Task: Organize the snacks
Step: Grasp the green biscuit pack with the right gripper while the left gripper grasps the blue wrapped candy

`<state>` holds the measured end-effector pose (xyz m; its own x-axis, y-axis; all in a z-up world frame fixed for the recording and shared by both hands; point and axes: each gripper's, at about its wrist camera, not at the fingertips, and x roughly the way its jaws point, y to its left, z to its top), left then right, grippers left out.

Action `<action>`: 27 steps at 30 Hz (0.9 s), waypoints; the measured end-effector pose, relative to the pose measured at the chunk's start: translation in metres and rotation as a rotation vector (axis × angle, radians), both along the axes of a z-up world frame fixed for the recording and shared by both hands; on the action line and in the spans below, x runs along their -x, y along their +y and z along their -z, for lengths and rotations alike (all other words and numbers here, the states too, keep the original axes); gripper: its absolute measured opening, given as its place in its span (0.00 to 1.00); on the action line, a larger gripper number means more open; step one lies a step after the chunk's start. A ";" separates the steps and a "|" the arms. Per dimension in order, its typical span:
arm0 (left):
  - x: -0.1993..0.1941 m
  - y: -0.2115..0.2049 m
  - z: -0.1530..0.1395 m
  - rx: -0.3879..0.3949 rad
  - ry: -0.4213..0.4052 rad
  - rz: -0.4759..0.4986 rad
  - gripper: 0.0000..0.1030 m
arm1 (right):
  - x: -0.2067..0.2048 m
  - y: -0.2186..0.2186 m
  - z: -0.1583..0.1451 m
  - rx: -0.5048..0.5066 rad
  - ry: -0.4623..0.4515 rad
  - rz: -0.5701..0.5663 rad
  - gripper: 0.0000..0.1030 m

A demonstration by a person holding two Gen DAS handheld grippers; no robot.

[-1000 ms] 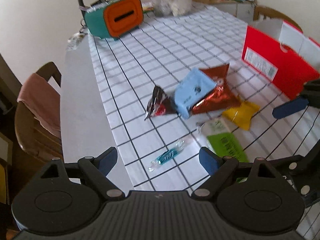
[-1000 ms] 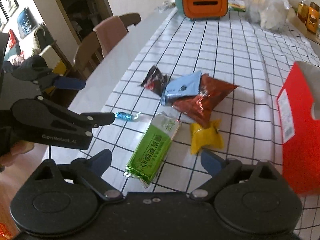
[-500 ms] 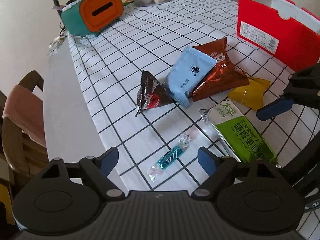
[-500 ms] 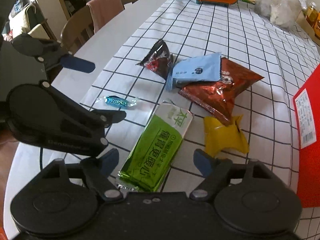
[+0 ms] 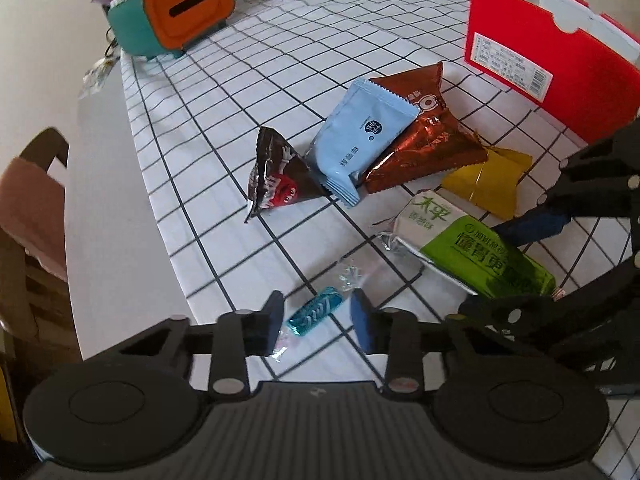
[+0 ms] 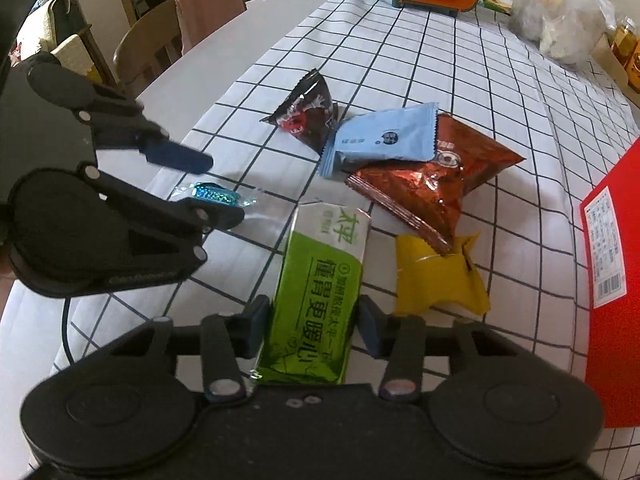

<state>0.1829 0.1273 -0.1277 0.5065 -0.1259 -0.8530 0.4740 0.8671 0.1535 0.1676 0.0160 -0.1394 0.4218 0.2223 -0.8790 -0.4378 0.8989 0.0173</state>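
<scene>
Left wrist view shows my left gripper spread around the blue candy, pads not touching it. My right gripper straddles the green packet, a gap at either pad. At 12 o'clock lie three bags; the red box stands at 3 o'clock.

My surface wears a white black-gridded cloth. A wooden chair draped with pink fabric stands beside it, against a pale wall.

Pale packet atop foil bag, beside box
</scene>
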 end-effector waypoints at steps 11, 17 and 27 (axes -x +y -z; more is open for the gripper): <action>0.009 -0.003 0.001 0.041 0.007 -0.160 0.12 | 0.011 -0.011 -0.004 -0.036 -0.011 0.029 0.40; 0.012 0.010 -0.003 0.123 0.046 -0.290 0.12 | 0.022 -0.026 -0.010 -0.077 -0.006 0.058 0.40; 0.034 0.008 -0.024 0.176 0.046 -0.346 0.11 | 0.045 -0.056 -0.031 -0.151 -0.007 0.088 0.40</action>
